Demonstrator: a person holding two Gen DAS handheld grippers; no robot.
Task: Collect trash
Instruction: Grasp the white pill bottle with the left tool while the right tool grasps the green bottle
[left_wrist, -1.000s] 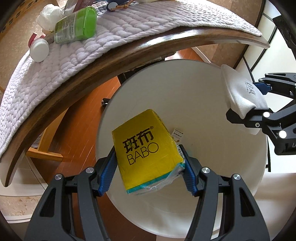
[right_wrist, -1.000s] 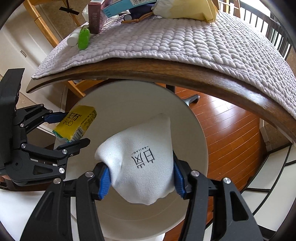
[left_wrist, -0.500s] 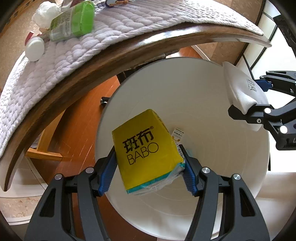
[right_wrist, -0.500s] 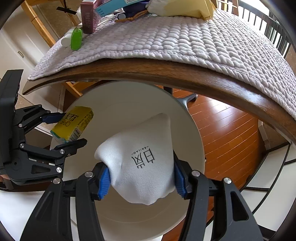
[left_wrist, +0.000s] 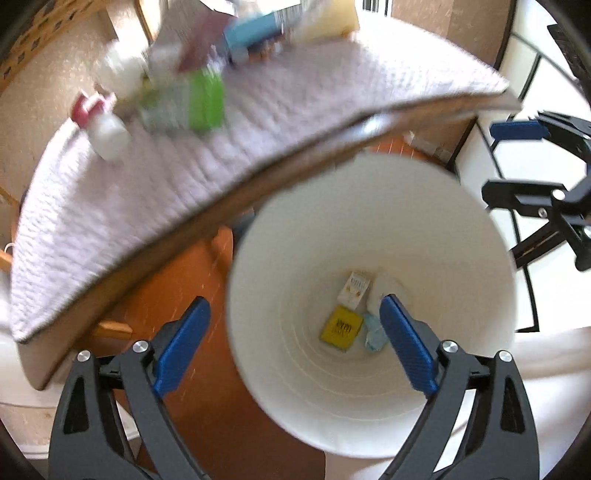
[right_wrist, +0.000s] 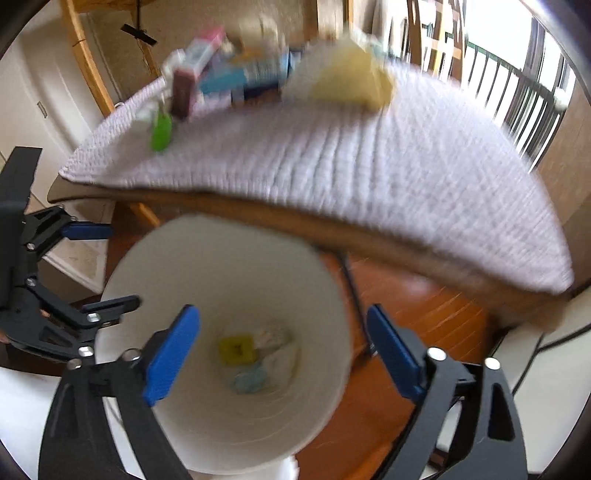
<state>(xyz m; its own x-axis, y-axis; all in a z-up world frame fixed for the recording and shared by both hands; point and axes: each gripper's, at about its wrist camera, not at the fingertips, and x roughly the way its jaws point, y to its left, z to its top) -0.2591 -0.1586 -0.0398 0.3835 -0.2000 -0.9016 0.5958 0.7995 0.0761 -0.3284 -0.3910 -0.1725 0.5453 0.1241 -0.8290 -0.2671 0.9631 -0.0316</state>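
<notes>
Both your hand-held grippers, left (left_wrist: 291, 332) and right (right_wrist: 280, 354), hang spread and empty over the bin (left_wrist: 295, 229); light, soft packets (left_wrist: 341, 326) lie at its bottom. Pinch remaining tabletop (left_wrist: 280, 110) trash across flat sides.

Both views are smeared by motion. On the tabletop (left_wrist: 303, 162), the heap of boxes (left_wrist: 258, 33) at the far edge is too blurred to read or count, and the upper picture edge cuts it off in the left wrist view. The green packet (left_wrist: 184, 103) shows no legible label. Print on the yellow packet (left_wrist: 340, 328) at the bottom of the white bin (left_wrist: 369, 435) is too small to read, and the pale wrappers (right_wrist: 251, 380) beside it cannot be told apart. The left gripper (left_wrist: 291, 345) partly hides the white pouch (left_wrist: 388, 286). The right gripper (right_wrist: 282, 356) has its body cut off by the bottom edge.
</notes>
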